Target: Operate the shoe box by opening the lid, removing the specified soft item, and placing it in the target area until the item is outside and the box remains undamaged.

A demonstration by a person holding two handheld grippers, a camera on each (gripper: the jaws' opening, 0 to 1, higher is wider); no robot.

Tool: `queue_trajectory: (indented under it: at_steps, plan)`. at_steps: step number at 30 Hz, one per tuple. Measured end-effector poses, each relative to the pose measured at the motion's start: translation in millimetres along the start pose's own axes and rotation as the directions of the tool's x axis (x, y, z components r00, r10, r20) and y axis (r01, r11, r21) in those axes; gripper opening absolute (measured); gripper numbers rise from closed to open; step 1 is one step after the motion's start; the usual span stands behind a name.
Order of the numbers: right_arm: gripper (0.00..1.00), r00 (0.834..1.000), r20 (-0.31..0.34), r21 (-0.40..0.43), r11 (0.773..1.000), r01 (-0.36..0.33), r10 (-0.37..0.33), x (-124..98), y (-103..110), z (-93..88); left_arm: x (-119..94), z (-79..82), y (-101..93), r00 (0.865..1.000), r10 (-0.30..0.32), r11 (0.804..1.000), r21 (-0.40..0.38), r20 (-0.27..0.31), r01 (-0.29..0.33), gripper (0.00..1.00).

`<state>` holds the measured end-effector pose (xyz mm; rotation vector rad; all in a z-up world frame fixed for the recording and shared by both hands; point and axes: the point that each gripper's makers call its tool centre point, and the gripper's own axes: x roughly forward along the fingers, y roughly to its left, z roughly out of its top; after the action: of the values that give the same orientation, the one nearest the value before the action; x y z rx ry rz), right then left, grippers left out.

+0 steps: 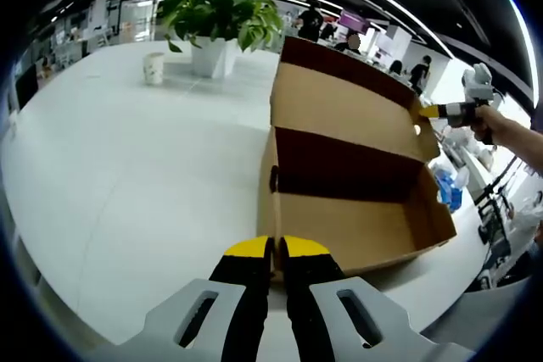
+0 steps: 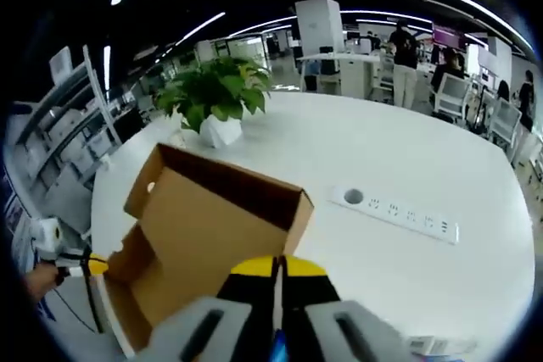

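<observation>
The left gripper [image 1: 276,247] clamps the shoe box [image 1: 356,167] wall; the right gripper [image 2: 277,267], jaws together, pinches its raised lid [image 2: 212,209] on the white table [image 1: 127,167].

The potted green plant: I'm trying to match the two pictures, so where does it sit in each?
Left gripper view: green leafy plant in a white pot, top centre, beyond the open brown cardboard shoe box.
Right gripper view: plant upper left, behind the box.
Shared landmark: the box.

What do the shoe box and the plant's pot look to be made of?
Shoe box: cardboard, matte; raw tan faces inside, dark maroon outer skin, thin cut edges showing. Pot: smooth white and evenly lit, probably ceramic or plastic; the look cannot settle which.
</observation>
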<state>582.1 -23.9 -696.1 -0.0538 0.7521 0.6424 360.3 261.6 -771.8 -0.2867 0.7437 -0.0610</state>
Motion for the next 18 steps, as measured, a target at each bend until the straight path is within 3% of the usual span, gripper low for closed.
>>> queue_trajectory:
  at_steps: [18]
  plan:
    - [0.0, 0.998, 0.067, -0.032, 0.999, 0.002, 0.0, -24, 15, -1.2, -4, -1.1, -4.0, 1.0, -0.005, 1.0, 0.01, -0.003, 0.005, 0.03]
